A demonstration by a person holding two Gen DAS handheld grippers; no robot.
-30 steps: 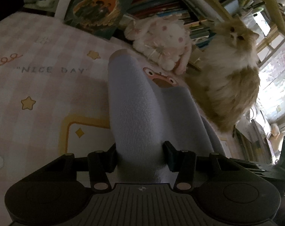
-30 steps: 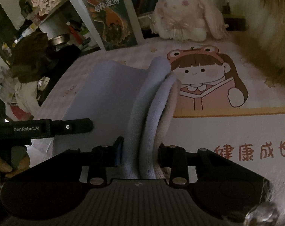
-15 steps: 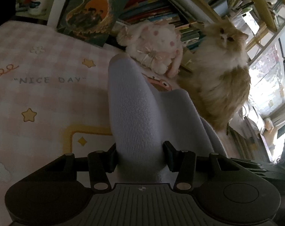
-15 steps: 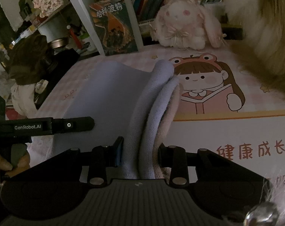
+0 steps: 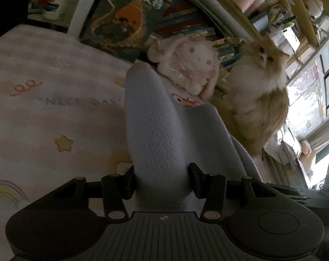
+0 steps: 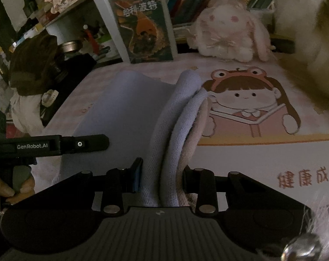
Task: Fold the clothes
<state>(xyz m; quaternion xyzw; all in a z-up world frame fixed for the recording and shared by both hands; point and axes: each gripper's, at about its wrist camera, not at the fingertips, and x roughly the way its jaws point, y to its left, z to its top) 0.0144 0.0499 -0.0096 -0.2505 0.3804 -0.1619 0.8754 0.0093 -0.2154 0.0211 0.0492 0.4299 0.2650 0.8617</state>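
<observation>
Lavender knitted garment (image 6: pixel 129 108) hangs bunched between both tools: the left gripper (image 5: pixel 162 178) and right gripper (image 6: pixel 162 174) each have fingers clamped on a thick fold of it, above the pink printed bedsheet (image 6: pixel 251 158). Layers are doubled, so folding looks underway, its stage unclear. At one o'clock sits a fluffy cat (image 5: pixel 262 100); no containers show.

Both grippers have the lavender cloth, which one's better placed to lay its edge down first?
Probably left: the left gripper holds the lavender cloth over bare bedsheet, while the cat crowds the right gripper.
</observation>
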